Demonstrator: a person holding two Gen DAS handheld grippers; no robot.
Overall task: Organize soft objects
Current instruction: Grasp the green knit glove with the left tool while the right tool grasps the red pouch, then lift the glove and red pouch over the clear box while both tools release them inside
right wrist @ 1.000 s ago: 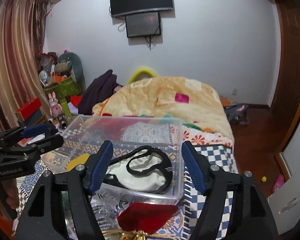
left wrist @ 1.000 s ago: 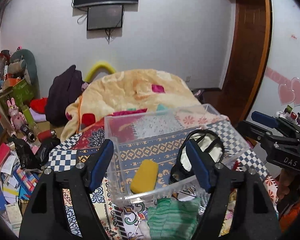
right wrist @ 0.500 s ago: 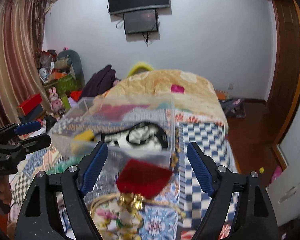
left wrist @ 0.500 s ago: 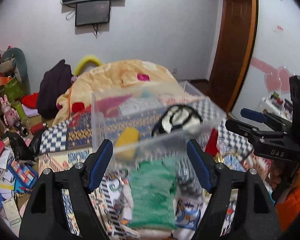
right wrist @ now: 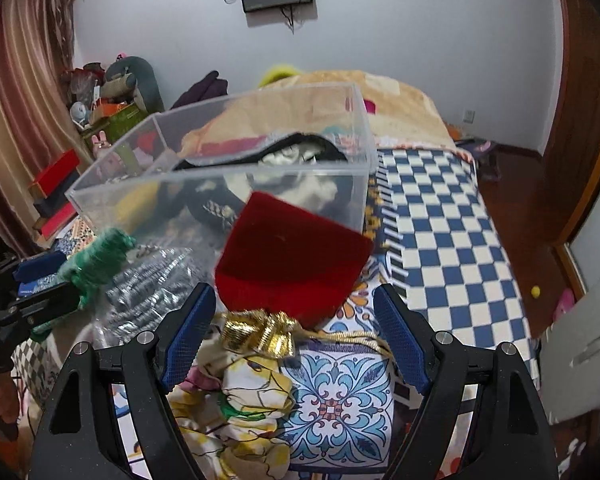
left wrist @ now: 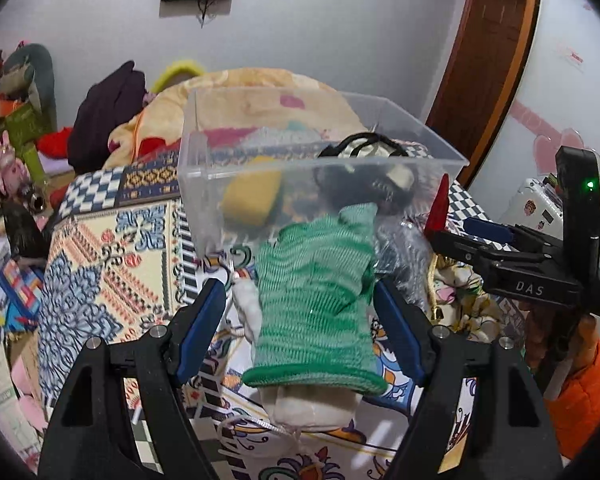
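Note:
A clear plastic bin (left wrist: 204, 160) stands on the patterned bedspread and holds a yellow sponge (left wrist: 252, 198) and a black-and-white fabric piece (left wrist: 364, 152). In front of it lies a green knit item (left wrist: 314, 300) over a cream stuffed piece, between the fingers of my open left gripper (left wrist: 300, 334). In the right wrist view the bin (right wrist: 220, 172) is ahead, and a red velvet pouch (right wrist: 292, 260) with a gold tie (right wrist: 260, 332) lies between the fingers of my open right gripper (right wrist: 290, 336). A floral cloth (right wrist: 236, 408) lies under it.
A crinkled clear plastic bag (right wrist: 156, 284) lies between the green item and the pouch. An orange blanket (left wrist: 260, 92) is heaped behind the bin. Clutter and boxes line the floor at left (left wrist: 12, 240). The bed's right edge drops to a wooden floor (right wrist: 512, 216).
Both grippers have drawn back and lowered from above the bin. The green knit item now sits between the left fingers, the red pouch between the right fingers. Both stay open.

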